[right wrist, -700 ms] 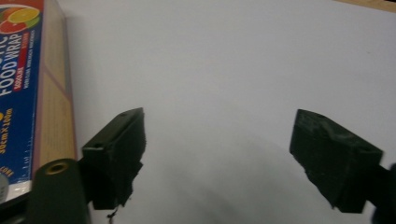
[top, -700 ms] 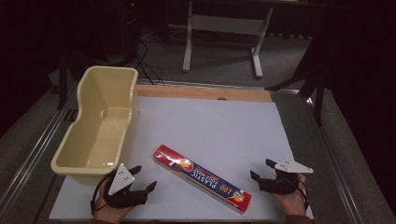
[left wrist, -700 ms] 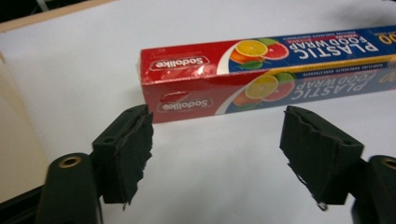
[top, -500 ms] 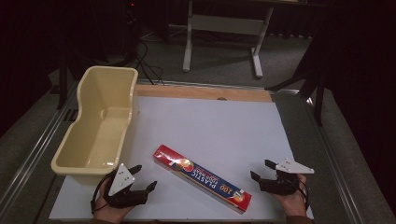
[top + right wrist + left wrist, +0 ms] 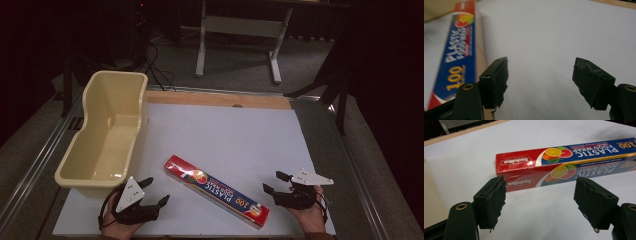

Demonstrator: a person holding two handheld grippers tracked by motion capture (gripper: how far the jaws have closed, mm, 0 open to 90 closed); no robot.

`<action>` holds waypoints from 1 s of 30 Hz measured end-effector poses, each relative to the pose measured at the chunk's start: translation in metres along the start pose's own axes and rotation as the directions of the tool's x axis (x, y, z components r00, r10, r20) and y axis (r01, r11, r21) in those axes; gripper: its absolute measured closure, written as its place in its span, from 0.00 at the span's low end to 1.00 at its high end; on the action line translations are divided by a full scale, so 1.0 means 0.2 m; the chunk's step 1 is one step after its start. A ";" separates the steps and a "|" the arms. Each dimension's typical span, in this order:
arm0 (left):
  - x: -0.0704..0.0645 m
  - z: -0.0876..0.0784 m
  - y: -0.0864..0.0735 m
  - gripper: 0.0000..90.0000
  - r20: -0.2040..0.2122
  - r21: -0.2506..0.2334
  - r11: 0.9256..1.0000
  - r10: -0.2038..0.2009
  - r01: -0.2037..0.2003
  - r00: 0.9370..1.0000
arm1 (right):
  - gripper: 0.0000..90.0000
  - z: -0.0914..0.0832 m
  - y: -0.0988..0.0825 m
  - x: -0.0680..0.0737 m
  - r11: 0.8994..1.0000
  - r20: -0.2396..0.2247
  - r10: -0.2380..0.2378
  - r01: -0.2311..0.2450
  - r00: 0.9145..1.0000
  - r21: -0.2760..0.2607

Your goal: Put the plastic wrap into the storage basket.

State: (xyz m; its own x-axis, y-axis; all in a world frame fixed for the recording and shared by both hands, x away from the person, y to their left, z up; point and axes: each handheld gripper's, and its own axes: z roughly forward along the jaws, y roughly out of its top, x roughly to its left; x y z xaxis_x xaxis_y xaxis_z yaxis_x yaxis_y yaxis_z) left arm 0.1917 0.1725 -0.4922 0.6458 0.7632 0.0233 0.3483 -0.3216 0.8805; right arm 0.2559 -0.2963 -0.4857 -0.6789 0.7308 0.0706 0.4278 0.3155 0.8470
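Two black hand-held grippers: left gripper, right gripper. On top of each, a grey three-cornered plate with small dark dots. Thin black cable looping beside each hand. Jaws matte black and blocky, with ragged black padding on the inner faces and brass-ringed holes at the base.

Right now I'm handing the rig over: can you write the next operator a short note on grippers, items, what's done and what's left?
Left gripper: jaws open, nothing between them, low over the table's near edge, facing the red end of the plastic wrap box.
Right gripper: jaws open, holding nothing, just off the box's blue end.
Box: lies flat and diagonal on the white table, untouched.
Cream tub: far left, nothing in it.
Done: both grippers stand at the box's ends.
Left: probably grasp the box and lift it; the tub looks the likely destination.
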 end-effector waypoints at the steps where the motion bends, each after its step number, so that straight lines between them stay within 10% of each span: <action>1: 0.00 0.00 0.00 0.28 -0.002 0.000 1.000 -0.002 0.002 1.000 | 0.31 0.00 0.01 0.01 1.000 -0.010 -0.006 0.006 1.000 -0.003; 17: 0.01 0.00 0.00 0.29 -0.018 0.002 1.000 0.003 -0.003 1.000 | 0.28 0.16 0.21 0.27 0.992 -0.154 -0.099 0.109 0.983 0.057; 30: 0.00 0.00 0.00 0.30 -0.012 0.003 1.000 0.013 -0.013 1.000 | 0.25 0.42 0.30 0.42 0.955 -0.238 -0.161 0.212 0.958 0.208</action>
State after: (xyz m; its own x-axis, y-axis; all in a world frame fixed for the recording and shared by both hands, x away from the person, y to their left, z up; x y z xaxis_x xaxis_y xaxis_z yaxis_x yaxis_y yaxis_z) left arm 0.1921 0.1732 -0.4923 0.6419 0.7658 0.0405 0.3417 -0.3329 0.8789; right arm 0.2751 -0.1647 -0.4726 -0.8613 0.5050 0.0564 0.3882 0.5822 0.7144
